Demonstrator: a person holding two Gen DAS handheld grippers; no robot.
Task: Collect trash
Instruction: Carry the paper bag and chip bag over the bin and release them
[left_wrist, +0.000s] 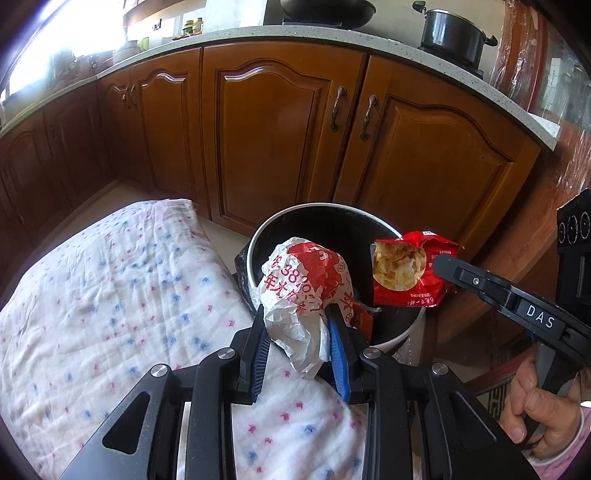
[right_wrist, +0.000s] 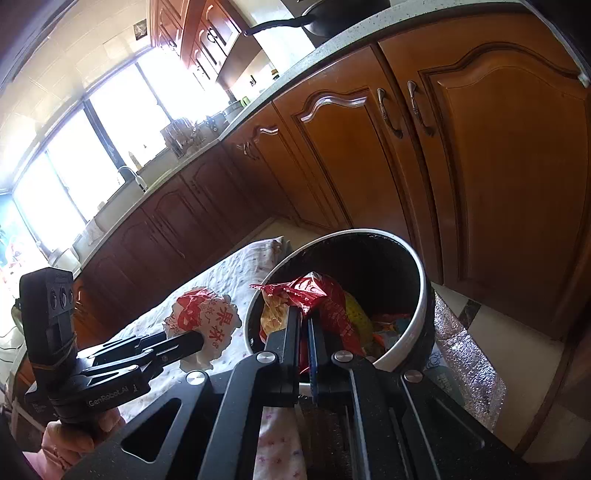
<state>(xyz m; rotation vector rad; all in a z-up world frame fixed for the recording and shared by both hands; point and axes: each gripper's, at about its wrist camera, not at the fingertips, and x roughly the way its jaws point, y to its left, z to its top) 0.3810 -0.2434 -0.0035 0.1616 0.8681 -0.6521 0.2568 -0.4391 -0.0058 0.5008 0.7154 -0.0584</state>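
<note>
Trash held over the bin (left_wrist: 400, 338)

Left gripper (left_wrist: 299, 317) clamps crumpled wrapper (left_wrist: 295, 280) at centre; right gripper (right_wrist: 304, 317) pinches red snack bag (right_wrist: 325, 299).

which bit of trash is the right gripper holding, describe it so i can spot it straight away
Find the wooden cabinets, then the round bin with the pale rim in front of them. Over its opening the right gripper pinches a red snack bag, torn open and printed with yellow chips. The crumpled red-and-white paper wrapper beside it, in the left gripper, has red lettering instead.
</note>
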